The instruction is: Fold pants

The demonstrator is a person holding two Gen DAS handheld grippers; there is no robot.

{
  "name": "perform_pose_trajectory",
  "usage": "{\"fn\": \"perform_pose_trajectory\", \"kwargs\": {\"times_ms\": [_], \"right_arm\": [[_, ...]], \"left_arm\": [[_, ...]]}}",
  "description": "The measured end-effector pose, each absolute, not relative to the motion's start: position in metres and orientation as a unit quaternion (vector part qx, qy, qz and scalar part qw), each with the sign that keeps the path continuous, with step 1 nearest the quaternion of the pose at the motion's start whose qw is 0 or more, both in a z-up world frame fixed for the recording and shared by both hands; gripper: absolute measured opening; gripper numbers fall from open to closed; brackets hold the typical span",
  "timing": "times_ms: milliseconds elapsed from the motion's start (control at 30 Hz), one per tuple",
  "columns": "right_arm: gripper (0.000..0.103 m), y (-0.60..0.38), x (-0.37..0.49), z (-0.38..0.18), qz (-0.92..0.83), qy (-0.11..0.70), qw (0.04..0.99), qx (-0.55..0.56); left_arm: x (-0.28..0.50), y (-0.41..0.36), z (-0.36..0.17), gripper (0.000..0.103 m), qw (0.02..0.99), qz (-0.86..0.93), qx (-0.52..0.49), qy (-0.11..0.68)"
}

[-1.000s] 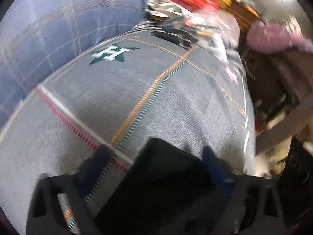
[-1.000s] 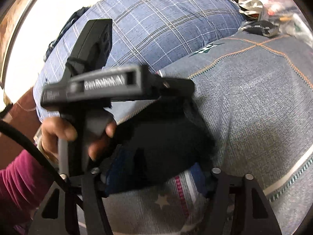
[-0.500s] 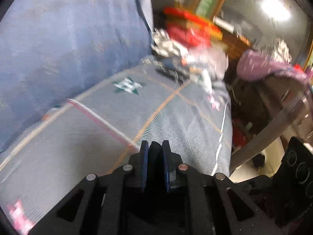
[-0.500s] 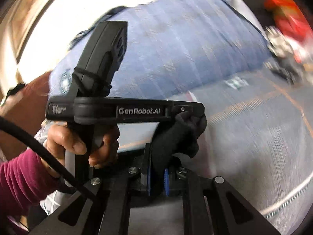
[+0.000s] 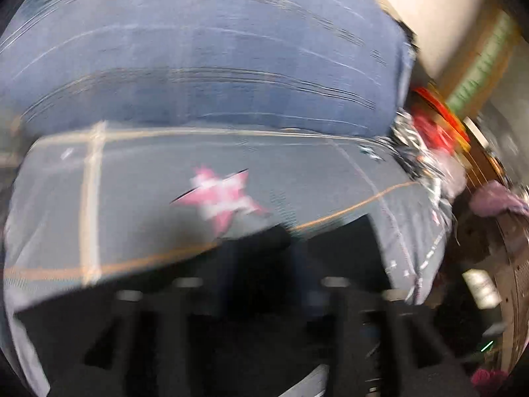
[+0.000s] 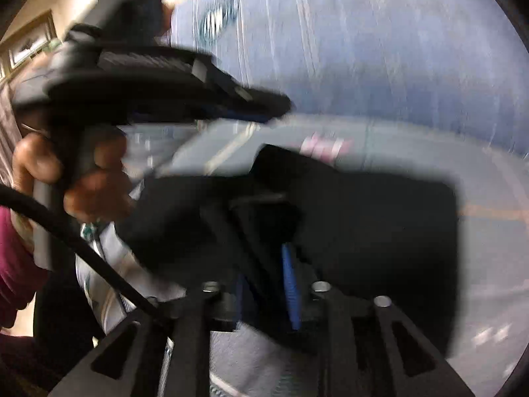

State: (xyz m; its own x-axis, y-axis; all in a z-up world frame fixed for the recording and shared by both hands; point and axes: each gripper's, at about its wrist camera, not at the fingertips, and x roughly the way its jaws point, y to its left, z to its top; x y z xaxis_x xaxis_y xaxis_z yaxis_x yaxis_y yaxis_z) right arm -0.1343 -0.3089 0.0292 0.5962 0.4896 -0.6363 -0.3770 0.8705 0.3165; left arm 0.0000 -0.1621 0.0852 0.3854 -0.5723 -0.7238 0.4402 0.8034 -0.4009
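The black pants [image 6: 380,231] hang in a wide dark sheet over the grey bedcover [image 6: 429,145]. My right gripper [image 6: 274,264] is shut on a fold of them between its blue pads [image 6: 289,274]. In the left wrist view, which is heavily blurred, the pants [image 5: 271,258] fill the lower middle and my left gripper [image 5: 264,278] is closed on the cloth. The left gripper also shows in the right wrist view [image 6: 165,89], held by a hand at the left, above the pants.
The grey bedcover [image 5: 297,178] has a pink star [image 5: 224,198] and orange stitched lines. A blue plaid cushion [image 5: 198,49] rises behind it. Red bags and clutter [image 5: 433,129] lie at the bed's far right end, beside a drop to a dark floor.
Both grippers have swung left across the bed with the pants in them. The cloth, bunched half a second ago, now spreads wide in front of the right gripper. Both views blur.
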Motion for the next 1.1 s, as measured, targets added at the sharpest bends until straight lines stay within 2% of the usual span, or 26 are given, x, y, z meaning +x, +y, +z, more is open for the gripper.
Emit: {"fn": "perform_pose_trajectory", "kwargs": {"times_ms": [33, 100, 167, 267, 433, 467, 500, 533, 600, 633, 667, 867, 1100], "right_arm": [[0.036, -0.313, -0.138, 0.035, 0.253, 0.372, 0.890, 0.082], [0.048, -0.326, -0.146, 0.050, 0.264, 0.356, 0.891, 0.092], [0.066, -0.345, -0.155, 0.066, 0.240, 0.335, 0.907, 0.090], [0.068, -0.378, -0.155, 0.075, 0.196, 0.321, 0.920, 0.107], [0.066, -0.397, -0.125, 0.049, 0.143, 0.340, 0.920, 0.134], [0.058, -0.395, -0.123, 0.047, 0.145, 0.345, 0.917, 0.136], [0.056, -0.391, -0.118, 0.045, 0.141, 0.348, 0.917, 0.132], [0.055, -0.387, -0.115, 0.042, 0.132, 0.349, 0.920, 0.119], [0.050, -0.386, -0.113, 0.042, 0.127, 0.348, 0.923, 0.105], [0.047, -0.386, -0.114, 0.044, 0.128, 0.345, 0.924, 0.105], [0.043, -0.389, -0.117, 0.045, 0.131, 0.344, 0.924, 0.107], [0.042, -0.383, -0.132, 0.052, 0.148, 0.344, 0.921, 0.108], [0.042, -0.366, -0.126, 0.042, 0.149, 0.350, 0.919, 0.098]], "left_arm": [[-0.004, -0.153, 0.083, 0.074, 0.828, -0.304, -0.090, 0.463], [-0.013, -0.142, 0.082, 0.076, 0.821, -0.317, -0.120, 0.459], [-0.023, -0.143, 0.081, 0.084, 0.828, -0.311, -0.123, 0.450], [-0.033, -0.154, 0.074, 0.087, 0.826, -0.303, -0.106, 0.463], [-0.045, -0.189, 0.051, 0.086, 0.826, -0.276, -0.074, 0.486], [-0.046, -0.193, 0.047, 0.078, 0.825, -0.273, -0.080, 0.488], [-0.046, -0.197, 0.045, 0.067, 0.823, -0.275, -0.084, 0.490], [-0.045, -0.202, 0.042, 0.040, 0.820, -0.270, -0.079, 0.499], [-0.045, -0.205, 0.040, 0.032, 0.824, -0.261, -0.064, 0.499], [-0.048, -0.207, 0.042, 0.022, 0.825, -0.267, -0.060, 0.495], [-0.051, -0.209, 0.045, 0.017, 0.826, -0.270, -0.054, 0.492], [-0.066, -0.200, 0.061, 0.014, 0.840, -0.263, -0.047, 0.472], [-0.058, -0.195, 0.048, 0.014, 0.844, -0.241, -0.049, 0.477]]}}
